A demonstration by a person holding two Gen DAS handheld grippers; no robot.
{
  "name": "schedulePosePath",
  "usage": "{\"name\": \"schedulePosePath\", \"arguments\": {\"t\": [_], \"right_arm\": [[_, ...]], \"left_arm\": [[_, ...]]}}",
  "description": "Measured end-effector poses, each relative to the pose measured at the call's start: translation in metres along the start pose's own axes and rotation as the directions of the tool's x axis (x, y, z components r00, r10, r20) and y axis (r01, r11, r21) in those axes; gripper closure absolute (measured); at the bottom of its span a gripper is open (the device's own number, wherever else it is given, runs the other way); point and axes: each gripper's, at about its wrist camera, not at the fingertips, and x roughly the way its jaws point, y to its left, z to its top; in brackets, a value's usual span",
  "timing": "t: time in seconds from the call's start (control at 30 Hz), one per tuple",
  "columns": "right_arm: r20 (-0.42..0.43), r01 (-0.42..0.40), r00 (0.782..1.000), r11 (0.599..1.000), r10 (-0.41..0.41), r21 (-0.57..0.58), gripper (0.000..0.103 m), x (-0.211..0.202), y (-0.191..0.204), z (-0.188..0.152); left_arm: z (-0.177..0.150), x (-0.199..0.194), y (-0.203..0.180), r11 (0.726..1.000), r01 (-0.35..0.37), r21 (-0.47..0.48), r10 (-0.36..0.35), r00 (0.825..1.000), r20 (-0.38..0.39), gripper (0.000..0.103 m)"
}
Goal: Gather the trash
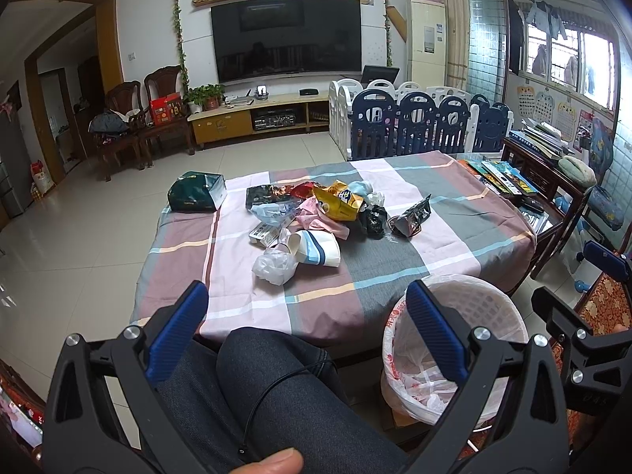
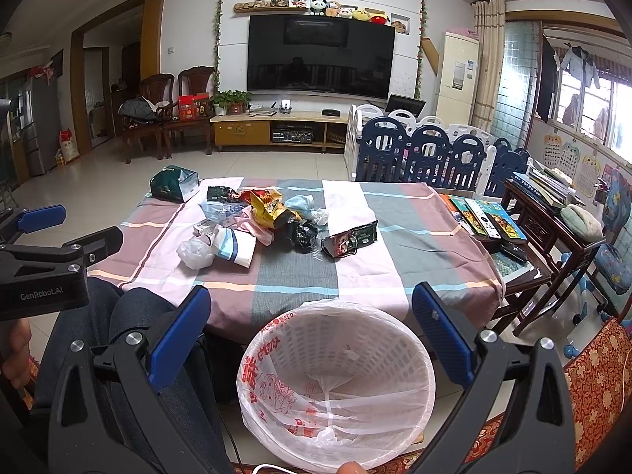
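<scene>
On checked cloth, crinkled wrappers

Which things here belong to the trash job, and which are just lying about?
For the job: crumpled clear bag, paper cup, yellow snack wrapper, black bag, lined waste basket.
Lying about: books, green box.

Both grippers, the left gripper and the right gripper, have black frames with silver screws and ribbed blue pads; one carries white "GenRobot.AI" lettering; the person wears dark denim trousers, crossed by a thin black cable.
</scene>
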Motion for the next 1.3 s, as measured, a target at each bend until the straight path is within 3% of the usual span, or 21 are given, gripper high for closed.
{"name": "schedulePosePath", "arguments": {"t": [0.87,1.3], "right_arm": [[-0.005,-0.007,1.0,1.0,0.007,0.016,0.003,0.004,0.0,-0.001],[-0.008,-0.008,1.0,1.0,0.008,0.015,0.003,0.005,0.002,-0.002]], "left_arm": [[-0.001,0.002,0.001,1.0,-0.001,-0.001,0.001,1.0,-0.005,0.003],[-0.017,0.005,0.001,1.0,-0.005,-0.005,0.005,1.0,-0.013,0.003]]}}
